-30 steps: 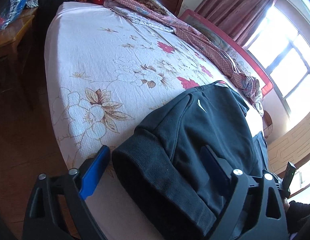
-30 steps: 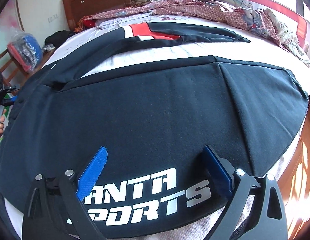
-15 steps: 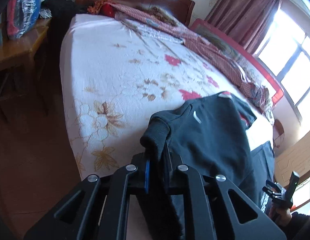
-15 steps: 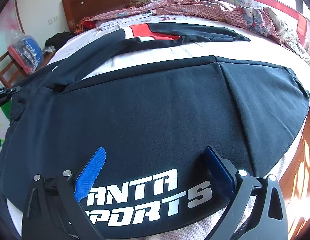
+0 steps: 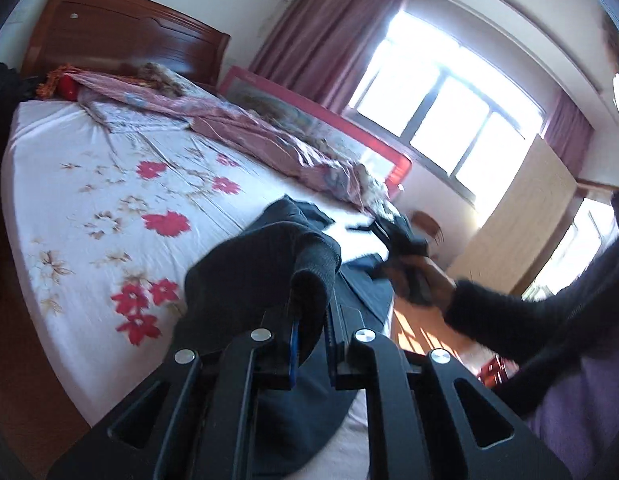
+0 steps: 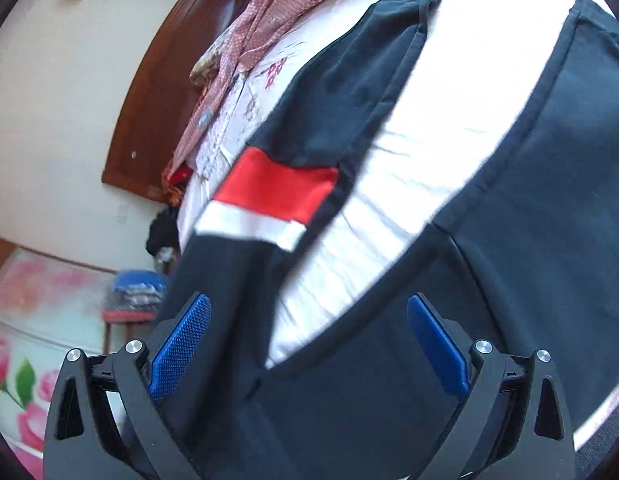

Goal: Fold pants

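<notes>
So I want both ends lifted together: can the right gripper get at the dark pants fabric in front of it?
Probably yes. The right gripper is open, its blue fingers spread over the dark pants fabric, with nothing in between. The left gripper is already shut on the ribbed cuff.

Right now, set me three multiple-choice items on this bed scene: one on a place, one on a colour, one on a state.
1. Where does the pink patterned blanket lie?
A. along the far side of the bed
B. on the floor
C. over the window

2. What colour is the panel above the white band on the pants leg?
A. green
B. red
C. yellow

3. How do the two claws stand?
A. both open
B. both shut on cloth
C. left claw shut on the pants cuff, right claw open

Key: 1 A, it is bunched beside the red bed rail; 2 B, a bright red patch; 3 C, dark cloth is pinched between the left pads, while the right pads stand wide apart.
</notes>
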`<action>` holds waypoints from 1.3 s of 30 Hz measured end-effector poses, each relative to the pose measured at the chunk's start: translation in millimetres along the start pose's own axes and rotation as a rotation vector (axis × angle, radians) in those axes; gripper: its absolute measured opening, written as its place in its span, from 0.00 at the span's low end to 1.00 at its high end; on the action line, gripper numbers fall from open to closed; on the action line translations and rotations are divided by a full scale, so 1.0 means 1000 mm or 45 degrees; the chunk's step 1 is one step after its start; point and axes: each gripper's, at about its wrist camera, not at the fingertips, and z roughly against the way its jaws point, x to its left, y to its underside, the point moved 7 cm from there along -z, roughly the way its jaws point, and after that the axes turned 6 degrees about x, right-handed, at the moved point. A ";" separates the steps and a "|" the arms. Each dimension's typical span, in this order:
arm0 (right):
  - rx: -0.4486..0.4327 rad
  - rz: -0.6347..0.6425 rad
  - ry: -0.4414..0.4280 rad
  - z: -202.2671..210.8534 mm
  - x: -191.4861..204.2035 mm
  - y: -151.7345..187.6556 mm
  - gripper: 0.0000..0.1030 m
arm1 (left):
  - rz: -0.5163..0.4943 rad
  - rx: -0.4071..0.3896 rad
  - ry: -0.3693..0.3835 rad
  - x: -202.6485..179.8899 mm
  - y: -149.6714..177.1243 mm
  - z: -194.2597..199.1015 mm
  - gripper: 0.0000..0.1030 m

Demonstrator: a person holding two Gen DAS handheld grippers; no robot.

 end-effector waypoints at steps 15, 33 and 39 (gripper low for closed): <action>0.080 -0.100 0.111 -0.097 -0.009 -0.057 0.49 | 0.252 0.194 -0.080 0.036 0.073 -0.021 0.10; 0.040 0.233 -0.212 0.035 0.062 0.037 0.05 | 0.410 -0.115 -0.404 0.107 0.061 0.052 0.13; 0.134 0.088 -0.066 0.062 -0.041 0.130 0.05 | 0.518 -0.086 -0.450 0.120 0.124 0.066 0.13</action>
